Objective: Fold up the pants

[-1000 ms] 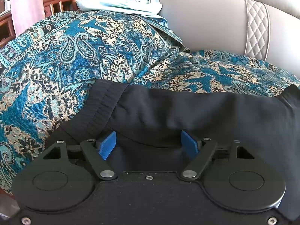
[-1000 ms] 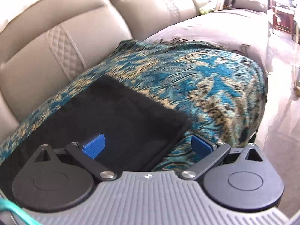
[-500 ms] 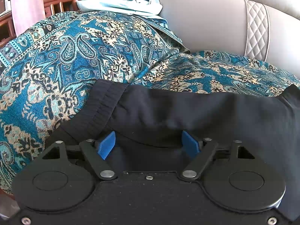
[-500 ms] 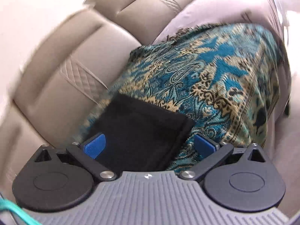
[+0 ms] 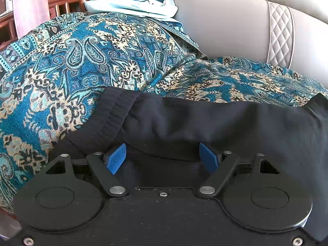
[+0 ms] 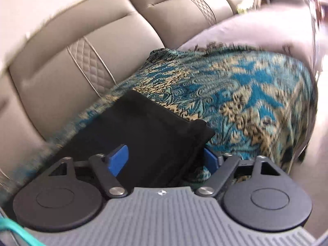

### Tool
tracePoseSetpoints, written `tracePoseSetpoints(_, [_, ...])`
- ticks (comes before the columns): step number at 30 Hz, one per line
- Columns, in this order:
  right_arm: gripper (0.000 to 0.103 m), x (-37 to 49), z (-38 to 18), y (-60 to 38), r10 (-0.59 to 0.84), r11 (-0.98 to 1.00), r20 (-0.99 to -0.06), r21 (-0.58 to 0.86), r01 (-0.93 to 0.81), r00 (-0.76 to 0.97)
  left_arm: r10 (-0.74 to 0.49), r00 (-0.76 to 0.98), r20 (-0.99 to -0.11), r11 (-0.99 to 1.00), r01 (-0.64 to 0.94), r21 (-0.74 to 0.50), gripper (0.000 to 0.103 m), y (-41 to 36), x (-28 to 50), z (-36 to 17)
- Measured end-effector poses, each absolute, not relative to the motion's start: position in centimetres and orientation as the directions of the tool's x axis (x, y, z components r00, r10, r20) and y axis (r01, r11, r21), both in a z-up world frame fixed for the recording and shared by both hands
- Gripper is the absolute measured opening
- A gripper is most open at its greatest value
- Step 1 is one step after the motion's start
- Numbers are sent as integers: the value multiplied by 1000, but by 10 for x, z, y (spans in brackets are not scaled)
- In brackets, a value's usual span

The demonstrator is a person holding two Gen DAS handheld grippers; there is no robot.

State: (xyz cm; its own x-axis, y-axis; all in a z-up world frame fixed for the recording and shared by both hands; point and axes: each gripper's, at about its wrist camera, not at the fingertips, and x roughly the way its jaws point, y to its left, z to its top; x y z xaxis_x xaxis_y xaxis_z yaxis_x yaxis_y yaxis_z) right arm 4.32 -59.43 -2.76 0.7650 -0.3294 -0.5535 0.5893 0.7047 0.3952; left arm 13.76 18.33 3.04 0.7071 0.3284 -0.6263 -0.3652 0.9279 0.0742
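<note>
While the black pants [image 5: 205, 123] lie flat on the patterned sofa throw [image 5: 82, 61], the left gripper [image 5: 164, 157] waits unclenched at the waistband end and the right gripper [image 6: 166, 160] is closing around the opposite hem corner.

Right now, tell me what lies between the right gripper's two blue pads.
In the right wrist view, the black pants' leg end lies between the pads of the right gripper, whose jaws are closing. A strip of the patterned blanket shows beside the right-hand pad.

Beige leather sofa [image 5: 235, 24], teal paisley throw [image 5: 82, 61] over seat; wooden furniture [image 5: 61, 2] behind; bright daylight.
</note>
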Motion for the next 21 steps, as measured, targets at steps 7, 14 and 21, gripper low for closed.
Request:
tracePoseSetpoints(7, [13,64,-22,-587,-398,681,-571,341,648,718,323,715,-620,928,-367,62,78,184,136,30])
tracePoseSetpoints(14, [8,109,-6,-563,-323,667,-566,432,607,759,312,730,-608,931,-363,41,78,185,133,28])
tracePoseSetpoints(21, [7,187,17,-387,-5,951,-559,254,178,829,303,738,-603,934,-356,33,78,184,130,27])
